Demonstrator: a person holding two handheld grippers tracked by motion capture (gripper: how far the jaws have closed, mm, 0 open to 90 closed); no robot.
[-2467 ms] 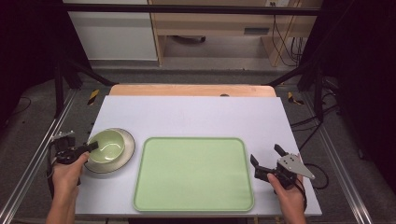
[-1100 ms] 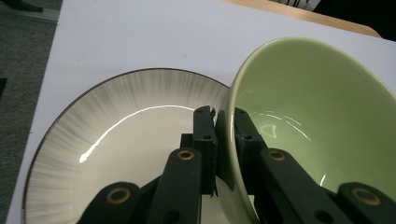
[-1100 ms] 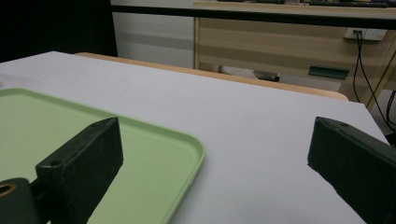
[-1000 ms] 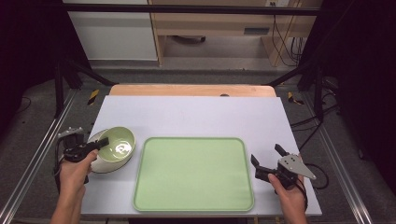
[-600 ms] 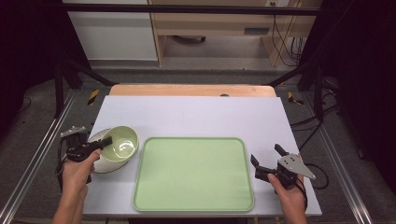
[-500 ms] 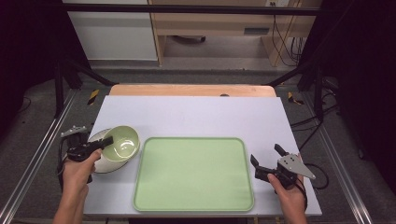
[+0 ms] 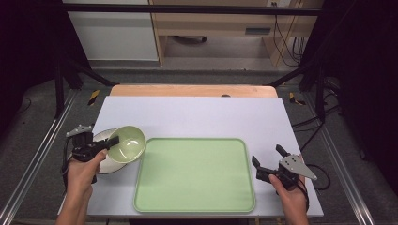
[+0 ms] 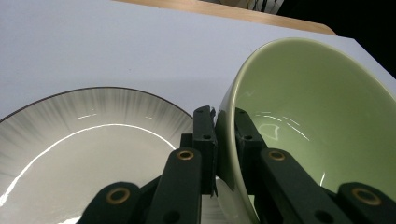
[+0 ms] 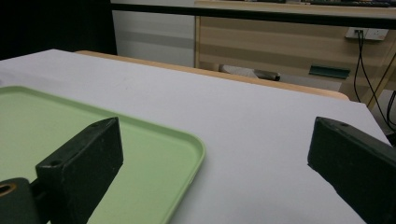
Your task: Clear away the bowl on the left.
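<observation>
Around your work lies a green tray (image 7: 195, 174), flat at the middle of the white table (image 7: 197, 115), its long side running from 9 to 3 o'clock in the high view; its left rim sits just beside the bowl. A pale plate with a dark edge (image 7: 109, 164) rests on the table at about 8 o'clock from the table's middle, and in the left gripper view that plate (image 8: 84, 140) spreads out below and at 9 o'clock of the jaws. Your left gripper (image 7: 111, 141) has its jaws pinched on the rim of the green bowl (image 7: 127, 144), one jaw inside the wall and one outside, as the left gripper view shows at the bowl's near edge (image 8: 299, 121). The bowl is tilted, its mouth turned up and partly toward 3 o'clock in that view, and it hangs over the plate's right edge, between plate and tray; whether its underside touches the plate you cannot tell. Being round, it has no long axis to speak of. Your right gripper (image 7: 268, 162) is at about 4 o'clock on the table, just off the tray's right rim, jaws spread wide with nothing between them; the right gripper view shows the tray's corner (image 9: 187, 144) by its left jaw and bare table ahead.
</observation>
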